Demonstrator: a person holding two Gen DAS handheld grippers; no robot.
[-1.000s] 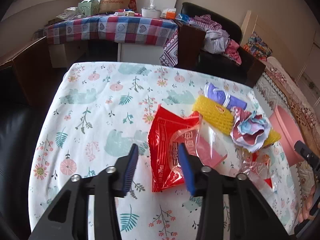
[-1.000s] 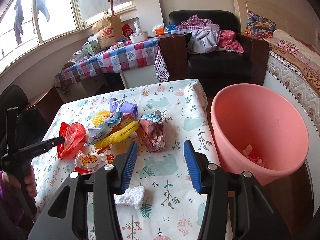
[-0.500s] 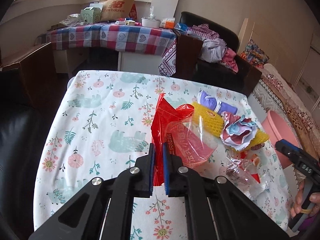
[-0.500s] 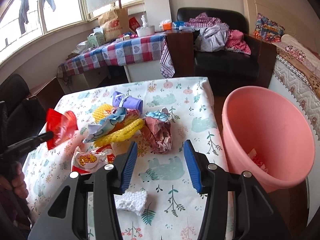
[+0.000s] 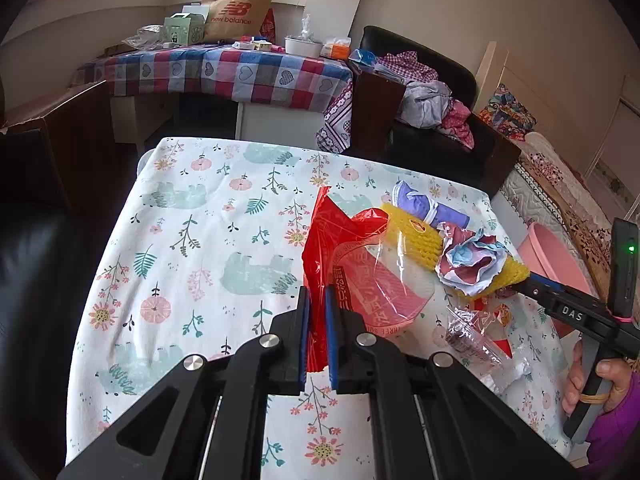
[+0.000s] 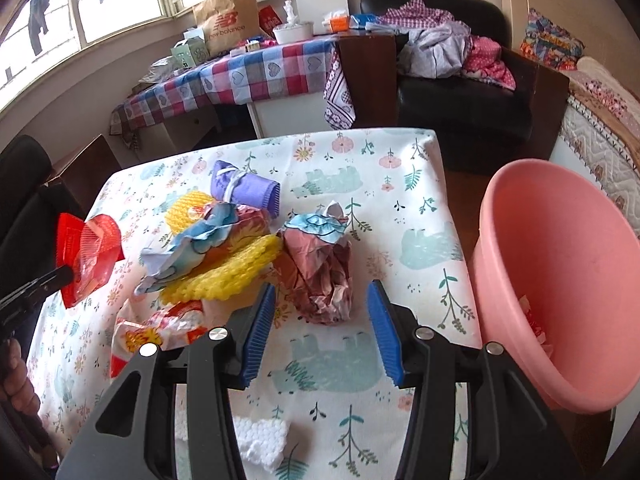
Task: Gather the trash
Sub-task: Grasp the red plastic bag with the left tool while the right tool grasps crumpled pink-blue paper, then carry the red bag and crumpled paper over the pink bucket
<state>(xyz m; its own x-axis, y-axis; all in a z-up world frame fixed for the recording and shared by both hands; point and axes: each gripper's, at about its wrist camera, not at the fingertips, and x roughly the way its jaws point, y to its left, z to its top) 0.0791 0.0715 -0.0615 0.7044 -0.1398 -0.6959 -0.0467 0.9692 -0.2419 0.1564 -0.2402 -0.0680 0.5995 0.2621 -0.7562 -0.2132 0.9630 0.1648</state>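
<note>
My left gripper (image 5: 316, 304) is shut on a red plastic wrapper (image 5: 352, 268) and holds it lifted above the floral table; the wrapper also shows in the right wrist view (image 6: 88, 252). My right gripper (image 6: 324, 320) is open, its jaws on either side of a crumpled brown-pink paper ball (image 6: 320, 272) on the table. A pink bin (image 6: 560, 280) stands off the table's right edge with some trash inside. A pile of trash lies mid-table: yellow foam netting (image 6: 224, 268), crumpled blue-white paper (image 6: 188, 248) and a purple roll (image 6: 244, 188).
A snack wrapper (image 6: 160, 328) and a white foam piece (image 6: 260, 436) lie near my right gripper. A clear plastic wrapper (image 5: 472, 332) lies near the table's right edge. A black armchair (image 6: 460, 64) with clothes and a checked-cloth table (image 6: 248, 76) stand behind.
My left gripper closed on the red wrapper and lifted it off the table. My right gripper moved forward until its open jaws flank the paper ball.
</note>
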